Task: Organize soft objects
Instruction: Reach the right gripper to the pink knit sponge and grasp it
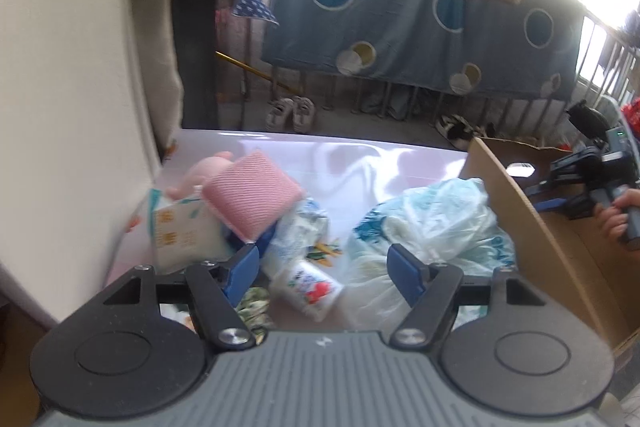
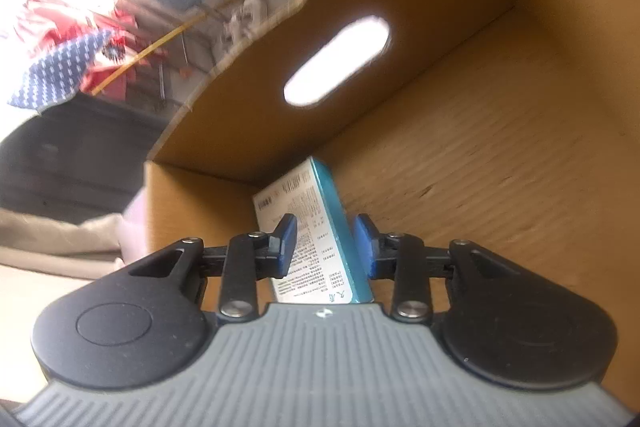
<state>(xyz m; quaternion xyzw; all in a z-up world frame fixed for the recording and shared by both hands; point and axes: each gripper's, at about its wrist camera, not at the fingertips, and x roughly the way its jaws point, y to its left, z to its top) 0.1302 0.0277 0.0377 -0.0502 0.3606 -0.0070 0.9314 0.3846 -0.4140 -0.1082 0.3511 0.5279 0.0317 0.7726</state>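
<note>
In the left wrist view my left gripper [image 1: 324, 259] hangs open above a pile of soft things on a pale pink table [image 1: 360, 155], with nothing between its fingers. The pile holds a pink ribbed cushion [image 1: 252, 191], a tissue pack [image 1: 180, 231], a pink plush toy [image 1: 200, 171], a small white packet [image 1: 308, 283] and crumpled plastic bags [image 1: 436, 223]. My right gripper [image 2: 324, 247] is inside the cardboard box [image 2: 440, 107]. A slim teal and white carton [image 2: 316, 227] leans on the box floor between its slightly parted pads, which stand open around it.
The cardboard box [image 1: 520, 211] stands at the table's right end, and a hand [image 1: 616, 219] holds the other gripper over it. A white panel [image 1: 72, 67] rises on the left. Beyond the table a blue quilt [image 1: 400, 19] hangs on a railing, with shoes [image 1: 290, 113] on the floor.
</note>
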